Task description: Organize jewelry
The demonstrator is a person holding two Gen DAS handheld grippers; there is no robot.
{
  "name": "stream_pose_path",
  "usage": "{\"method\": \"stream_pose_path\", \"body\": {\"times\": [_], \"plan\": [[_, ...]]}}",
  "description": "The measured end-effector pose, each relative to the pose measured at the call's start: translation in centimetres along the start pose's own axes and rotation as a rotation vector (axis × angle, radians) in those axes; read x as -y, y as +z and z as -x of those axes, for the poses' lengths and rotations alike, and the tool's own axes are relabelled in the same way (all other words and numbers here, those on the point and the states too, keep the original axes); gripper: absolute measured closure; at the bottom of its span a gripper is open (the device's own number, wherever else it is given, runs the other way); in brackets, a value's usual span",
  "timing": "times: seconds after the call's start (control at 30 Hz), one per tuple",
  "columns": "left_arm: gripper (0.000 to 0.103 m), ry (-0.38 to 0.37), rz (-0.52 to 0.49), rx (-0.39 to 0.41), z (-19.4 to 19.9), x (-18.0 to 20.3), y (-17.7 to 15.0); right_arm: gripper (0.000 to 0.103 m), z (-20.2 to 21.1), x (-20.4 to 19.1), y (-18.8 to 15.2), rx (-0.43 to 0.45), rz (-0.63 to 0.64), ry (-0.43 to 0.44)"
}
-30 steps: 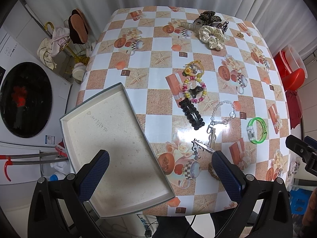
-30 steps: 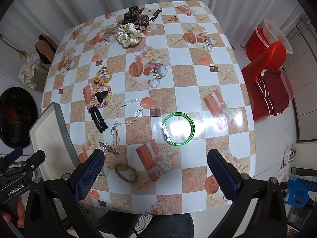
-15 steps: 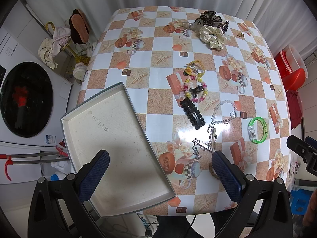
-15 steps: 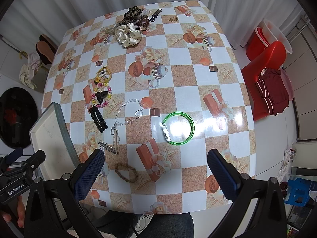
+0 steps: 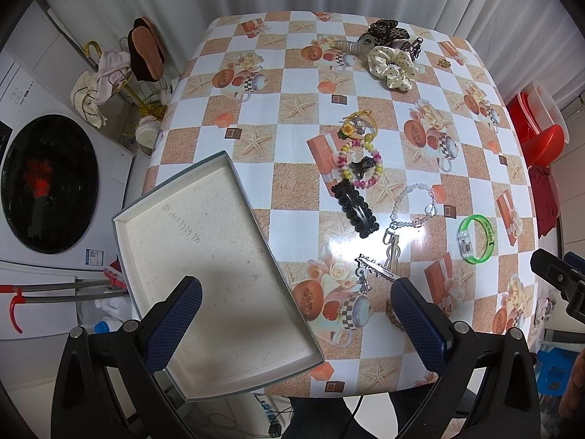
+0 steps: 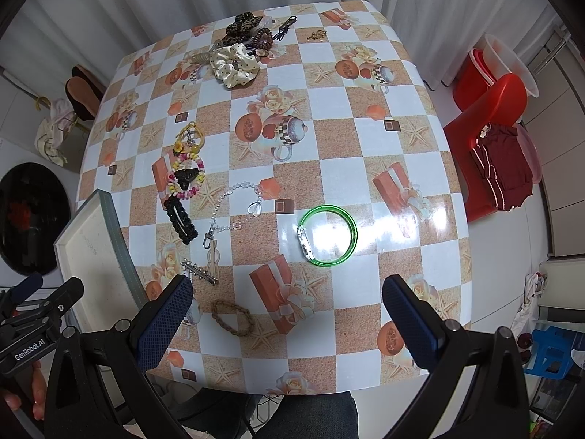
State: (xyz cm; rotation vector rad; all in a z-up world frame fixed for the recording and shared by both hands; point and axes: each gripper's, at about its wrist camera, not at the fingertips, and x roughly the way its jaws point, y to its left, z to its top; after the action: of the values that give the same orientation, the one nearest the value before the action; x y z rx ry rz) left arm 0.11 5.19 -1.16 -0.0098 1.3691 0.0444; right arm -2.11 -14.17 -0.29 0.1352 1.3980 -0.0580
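Observation:
An empty shallow box lid [image 5: 204, 256] lies at the table's left front edge; it also shows in the right wrist view [image 6: 91, 241]. Jewelry is spread over the table: a green bangle [image 6: 326, 235] [image 5: 477, 237], a black beaded clip [image 5: 354, 209], a coloured bead bracelet [image 5: 360, 164], a clear bead chain [image 6: 234, 205], a silver hair clip [image 5: 376, 267], a braided brown band [image 6: 233, 317]. My left gripper [image 5: 296, 305] is open above the lid's near right edge. My right gripper [image 6: 287, 309] is open above the table's front, near the bangle. Both are empty.
Scrunchies and hair claws [image 5: 391, 60] lie at the table's far end. A washing machine [image 5: 47, 183] stands to the left, a red stool with cloth [image 6: 493, 124] to the right. The checked tablecloth [image 6: 365, 117] covers the table.
Almost nothing: the left wrist view has shifted very slightly. Both grippers stay open and no object has moved.

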Motion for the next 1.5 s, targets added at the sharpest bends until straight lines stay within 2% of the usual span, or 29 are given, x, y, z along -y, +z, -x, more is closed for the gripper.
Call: {"method": "stream_pose_path", "body": {"times": [1.5], "plan": [[0.000,-0.002,-0.001,-0.016,-0.21,-0.47,-0.32,0.000,-0.65,0.11,0.11,-0.012,-0.003,0.001]]}}
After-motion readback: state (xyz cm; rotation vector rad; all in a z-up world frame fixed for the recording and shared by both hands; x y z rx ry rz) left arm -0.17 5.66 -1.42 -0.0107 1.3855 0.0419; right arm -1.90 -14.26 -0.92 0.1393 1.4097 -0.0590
